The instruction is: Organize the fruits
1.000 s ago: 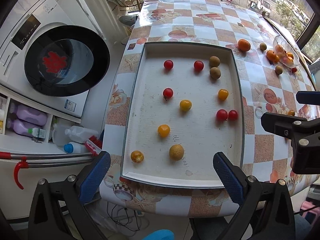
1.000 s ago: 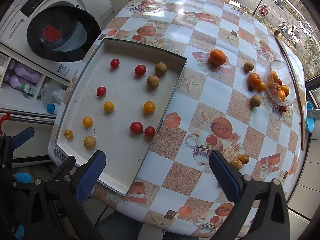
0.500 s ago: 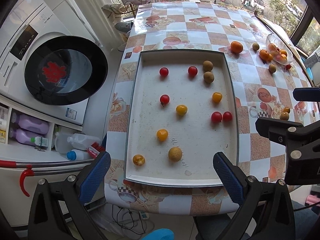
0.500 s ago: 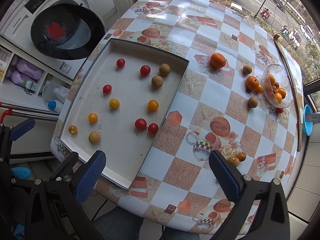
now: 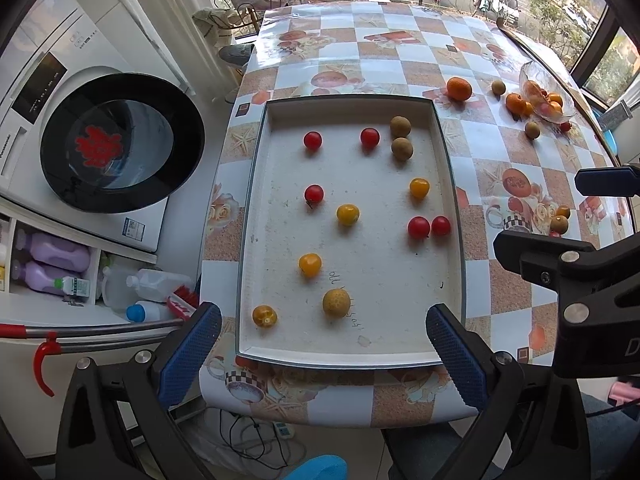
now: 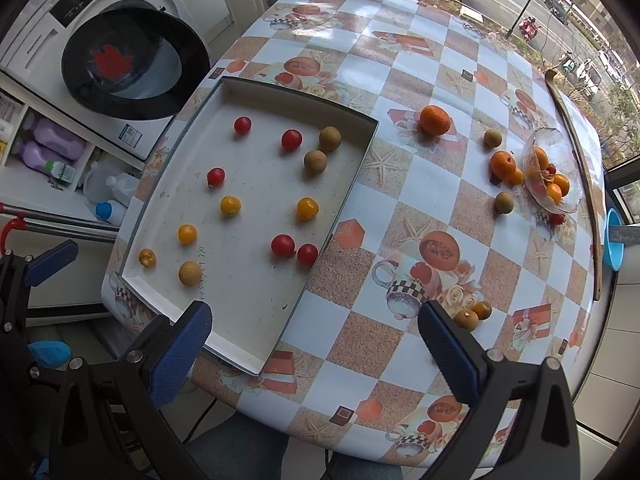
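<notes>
A white tray [image 5: 452, 200] [image 6: 344, 200] lies on the checked table and holds several red and yellow cherry tomatoes and three brown longans. A yellow tomato [image 5: 264, 316] and a longan [image 5: 336, 302] lie closest to my left gripper [image 5: 324, 354], which hangs open and empty over the tray's near edge. My right gripper [image 6: 316, 350] is open and empty above the table's front edge, to the right of the tray. More fruit lies loose on the table: an orange [image 6: 434, 120], a longan [image 6: 466, 319] and others beside a tipped glass bowl [image 6: 550, 172].
A washing machine [image 5: 100, 136] and a shelf of bottles [image 5: 52, 252] stand left of the table. A blue bowl [image 6: 614, 246] sits past the far right edge. The right gripper's body [image 5: 580, 272] shows at the right in the left wrist view.
Both grippers have drawn back and upward from the table, so the tray and fruit look smaller. No fruit has moved and both jaws stay open.
</notes>
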The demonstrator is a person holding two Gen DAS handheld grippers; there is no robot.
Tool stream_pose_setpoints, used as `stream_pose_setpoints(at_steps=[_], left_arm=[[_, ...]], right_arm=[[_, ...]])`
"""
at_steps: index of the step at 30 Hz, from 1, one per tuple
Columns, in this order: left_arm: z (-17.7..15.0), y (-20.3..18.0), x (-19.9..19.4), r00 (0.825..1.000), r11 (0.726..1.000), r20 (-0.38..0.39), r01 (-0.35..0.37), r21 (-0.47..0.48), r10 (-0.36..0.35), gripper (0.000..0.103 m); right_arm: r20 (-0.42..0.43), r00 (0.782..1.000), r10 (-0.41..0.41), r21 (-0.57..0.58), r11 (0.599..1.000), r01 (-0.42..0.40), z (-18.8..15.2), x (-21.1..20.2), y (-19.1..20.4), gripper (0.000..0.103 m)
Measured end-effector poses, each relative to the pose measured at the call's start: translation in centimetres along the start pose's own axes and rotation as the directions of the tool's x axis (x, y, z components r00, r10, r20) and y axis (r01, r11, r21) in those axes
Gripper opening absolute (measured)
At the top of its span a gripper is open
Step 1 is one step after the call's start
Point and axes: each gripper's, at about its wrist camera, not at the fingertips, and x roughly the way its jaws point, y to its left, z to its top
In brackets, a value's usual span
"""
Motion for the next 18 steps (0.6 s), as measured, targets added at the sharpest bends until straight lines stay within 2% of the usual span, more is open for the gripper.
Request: stream_pose_setpoints(at_steps=[18], left_arm=[[-0.32,0.00,0.01,1.000,1.000,0.016,0.023,-0.012,-0.023,0.103]], right_arm=[[0.002,1.000,-0.001,-0.002,1.000,0.001,-0.12,-0.04,0.36,0.103]])
